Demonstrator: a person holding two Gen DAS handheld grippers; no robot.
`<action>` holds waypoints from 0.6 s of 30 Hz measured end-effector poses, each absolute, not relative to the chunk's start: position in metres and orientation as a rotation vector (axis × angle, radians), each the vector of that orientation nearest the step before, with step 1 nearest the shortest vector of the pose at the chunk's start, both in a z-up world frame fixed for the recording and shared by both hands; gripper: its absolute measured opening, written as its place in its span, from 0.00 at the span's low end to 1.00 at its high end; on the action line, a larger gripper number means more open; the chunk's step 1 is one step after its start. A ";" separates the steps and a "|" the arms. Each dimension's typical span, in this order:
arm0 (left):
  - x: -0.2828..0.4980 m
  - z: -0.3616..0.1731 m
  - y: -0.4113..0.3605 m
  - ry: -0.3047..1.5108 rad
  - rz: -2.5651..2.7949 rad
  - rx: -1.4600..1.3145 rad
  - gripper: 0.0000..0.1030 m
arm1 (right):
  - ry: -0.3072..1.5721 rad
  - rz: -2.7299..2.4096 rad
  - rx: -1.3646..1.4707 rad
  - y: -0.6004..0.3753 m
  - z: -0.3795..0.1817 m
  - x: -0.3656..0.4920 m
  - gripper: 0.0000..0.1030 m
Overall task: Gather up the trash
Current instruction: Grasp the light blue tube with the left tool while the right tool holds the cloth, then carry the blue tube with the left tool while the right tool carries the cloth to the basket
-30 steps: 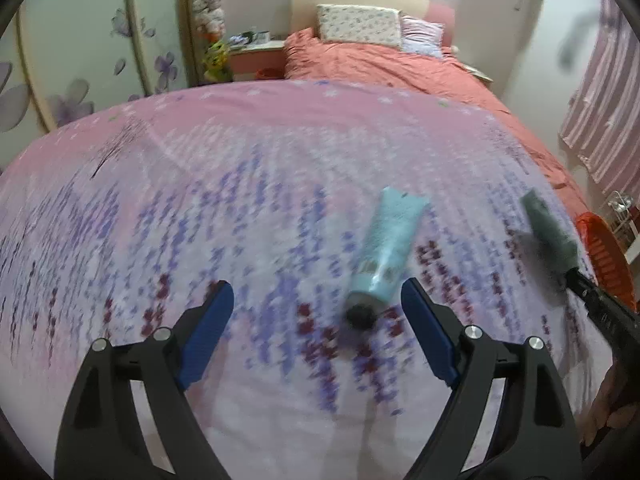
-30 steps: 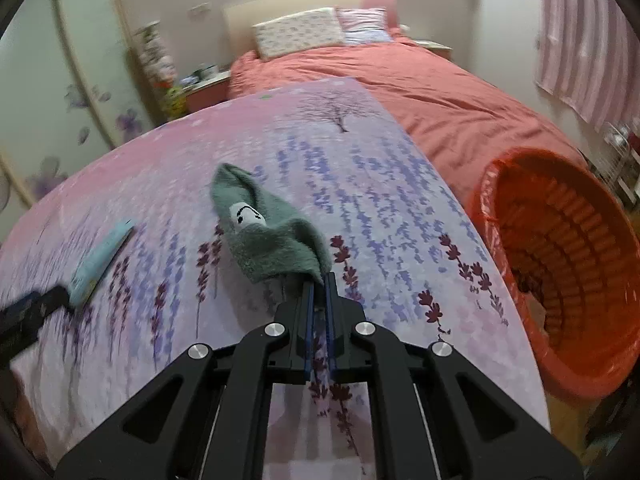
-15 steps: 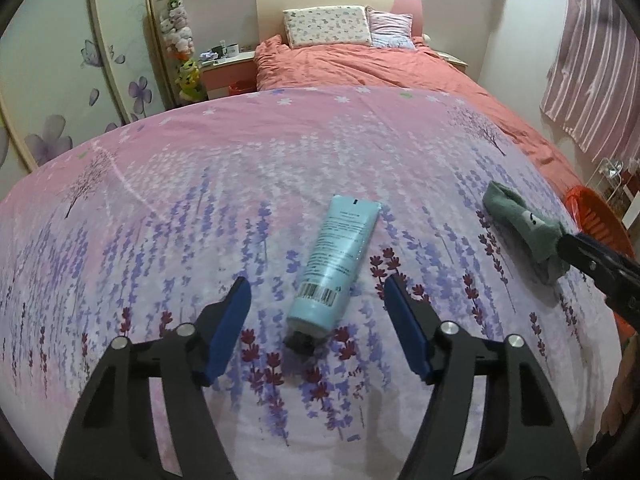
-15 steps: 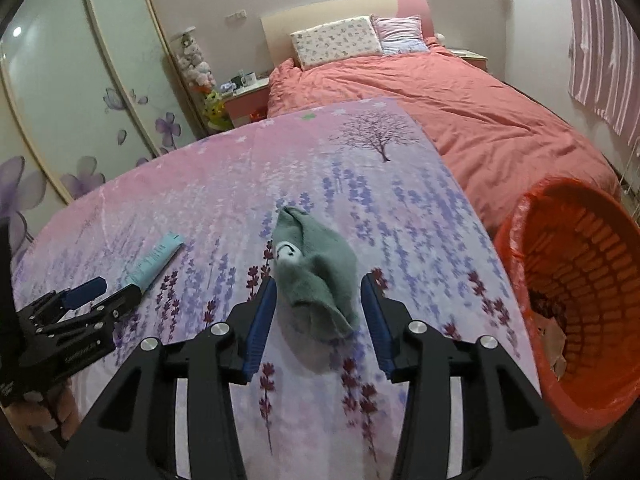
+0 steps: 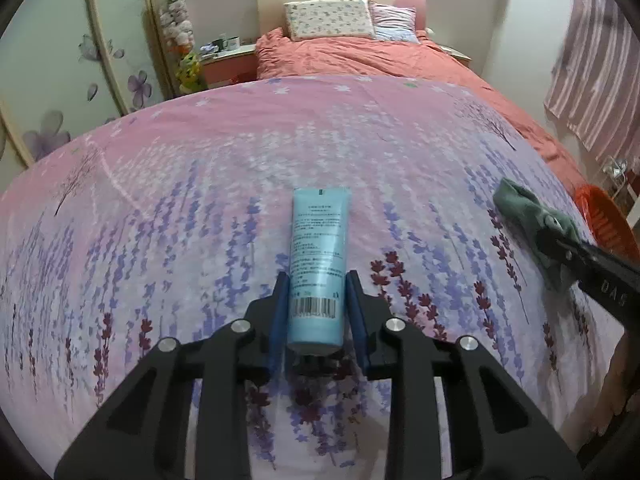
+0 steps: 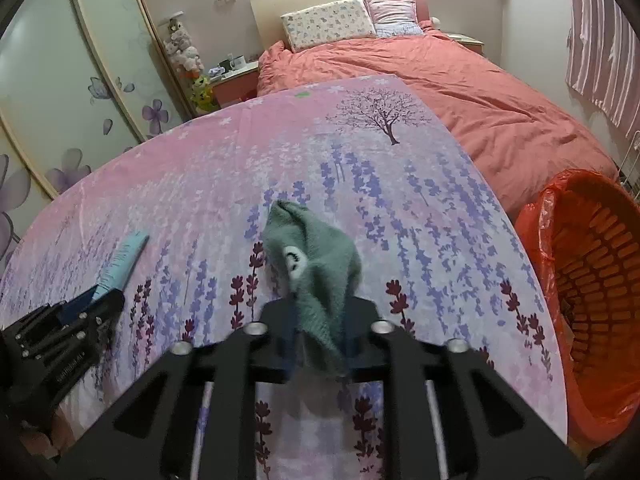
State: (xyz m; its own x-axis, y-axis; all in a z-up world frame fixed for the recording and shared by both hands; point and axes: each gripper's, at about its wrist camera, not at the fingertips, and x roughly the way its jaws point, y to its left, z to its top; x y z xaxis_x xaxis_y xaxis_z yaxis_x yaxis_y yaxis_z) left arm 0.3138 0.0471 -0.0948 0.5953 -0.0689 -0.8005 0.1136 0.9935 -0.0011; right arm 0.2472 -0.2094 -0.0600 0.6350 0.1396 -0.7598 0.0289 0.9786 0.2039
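Two hand-held grippers work side by side over a wide pink bedspread [image 5: 200, 184] printed with purple lavender sprigs. Beyond it we see a coral-coloured bed [image 6: 460, 92] with two pillows at the headboard. Off the bedspread's right edge stands an orange basket [image 6: 592, 280] lined with a thin plastic bag.

We hold the left gripper [image 5: 316, 312] low and level, pointing straight ahead towards the bed. Its blue-padded fingers are closed in against the two sides of a light blue tube [image 5: 318, 256]. The tube lies flat on the bedspread, its capped end between the fingers and its flat crimped end pointing away.

We hold the right gripper [image 6: 320, 344] further right, also low, pointing forward. Its jaws are nearly together and pinch the near end of a green sock [image 6: 312, 256] with a small face printed on it. The sock bunches upward from the jaws, and we cannot tell if its far end touches the bedspread. The basket stands just to its right.
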 end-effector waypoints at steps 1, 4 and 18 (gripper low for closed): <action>0.312 -0.095 0.050 0.927 -0.099 0.049 0.28 | 0.880 0.067 0.199 -0.208 -0.059 0.245 0.12; 0.303 -0.095 0.064 0.926 -0.071 0.052 0.28 | 0.872 0.067 0.180 -0.205 -0.059 0.232 0.11; 0.276 -0.096 0.096 0.897 -0.039 0.019 0.29 | 0.879 0.078 0.164 -0.201 -0.061 0.226 0.12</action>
